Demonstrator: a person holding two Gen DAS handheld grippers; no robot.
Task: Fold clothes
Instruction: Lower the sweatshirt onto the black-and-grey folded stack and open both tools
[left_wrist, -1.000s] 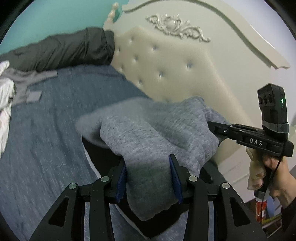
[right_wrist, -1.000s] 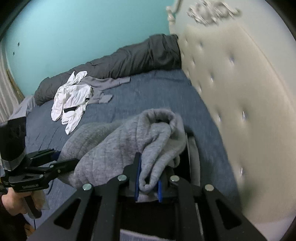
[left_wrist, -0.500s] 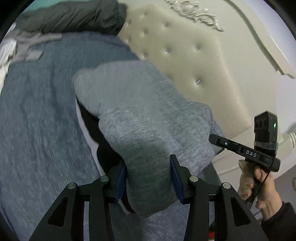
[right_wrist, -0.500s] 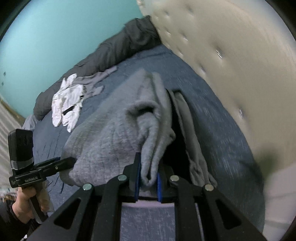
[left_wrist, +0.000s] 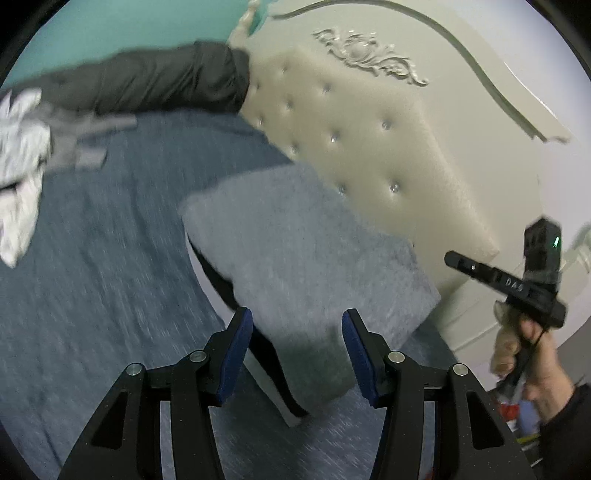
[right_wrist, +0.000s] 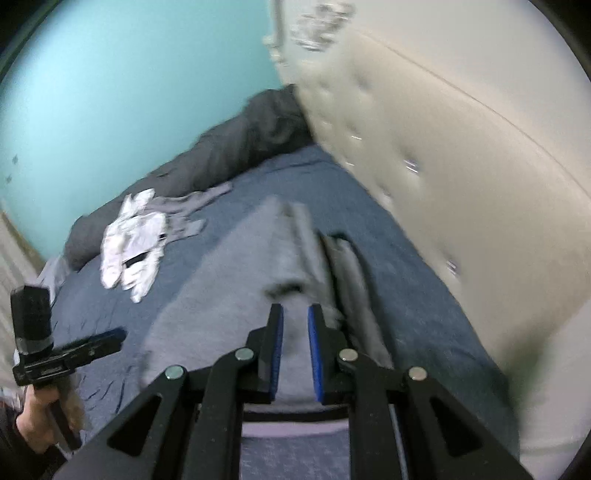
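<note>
Right, status:
- Task item: grey sweatshirt (left_wrist: 306, 251) lies folded on the blue bedspread (left_wrist: 110, 258), long edge running alongside the headboard (left_wrist: 388, 155). A black layer shows under its near-left edge.
- Left gripper (left_wrist: 297, 339): jaws about half wide and have just been opening. The sweatshirt's near end sits between the blue pads, but they are not pressing it. In the right wrist view its tip is just clear of the fabric.
- Right gripper (right_wrist: 295, 343): jaws narrow, grey fabric showing in the gap. Too blurred, so I cannot tell whether it is pinched. From the left wrist view its tip is just beside the sweatshirt's corner.
- Hands: left hand (right_wrist: 37, 417) and right hand (left_wrist: 532, 354) are each on a handle.
- Obstruction: the cream tufted headboard is close on the sweatshirt's far side.
- Clutter: a white garment (right_wrist: 133, 247) overlaps a light grey garment (right_wrist: 188, 206); both are well apart from the sweatshirt.
- Back edge: dark grey bedding roll (left_wrist: 159, 81) lies against the teal wall (right_wrist: 110, 92), its end touching the headboard.
</note>
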